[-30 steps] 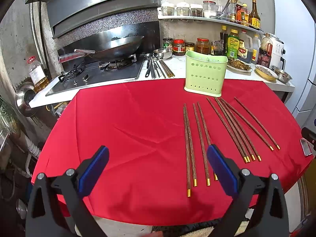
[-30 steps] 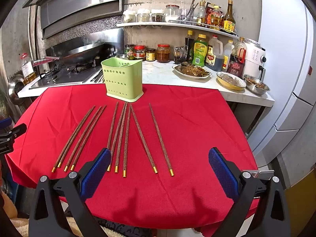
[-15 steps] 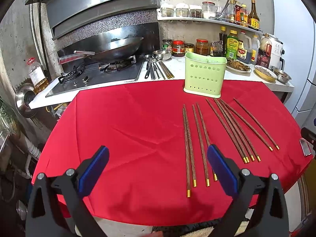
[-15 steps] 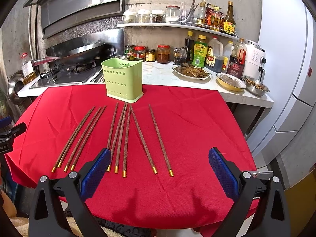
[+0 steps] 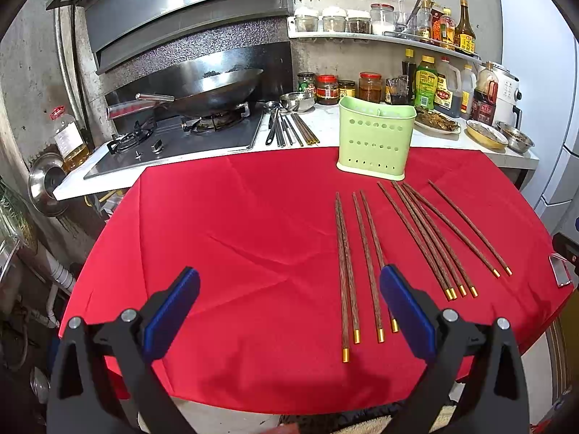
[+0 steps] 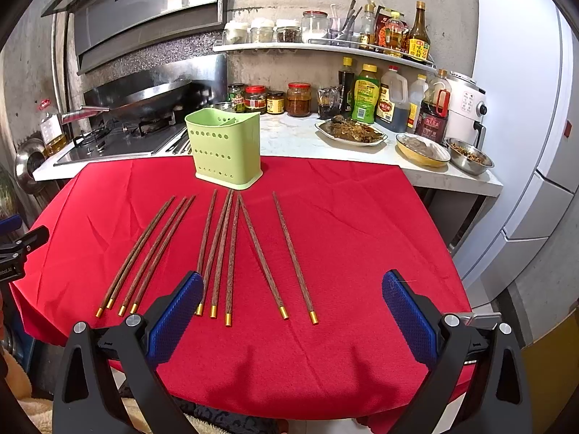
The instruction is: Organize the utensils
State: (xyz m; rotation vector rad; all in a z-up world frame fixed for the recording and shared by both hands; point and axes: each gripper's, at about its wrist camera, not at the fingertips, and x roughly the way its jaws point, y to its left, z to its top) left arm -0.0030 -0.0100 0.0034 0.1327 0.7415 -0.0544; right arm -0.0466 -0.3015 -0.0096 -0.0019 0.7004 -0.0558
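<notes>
Sorting barely starting, judging by layout: nine chopsticks (image 6: 231, 253) lying flat on red-covered worktop (image 6: 362, 238), gold tips toward near edge; none yet standing in green holder (image 6: 226, 150) sitting just beyond them. Left hand-held gripper (image 5: 289, 314) hovering over near edge, spread wide, gripping nothing. Right hand-held gripper (image 6: 293, 318) likewise gaping, carrying nothing, pointing toward holder.
</notes>
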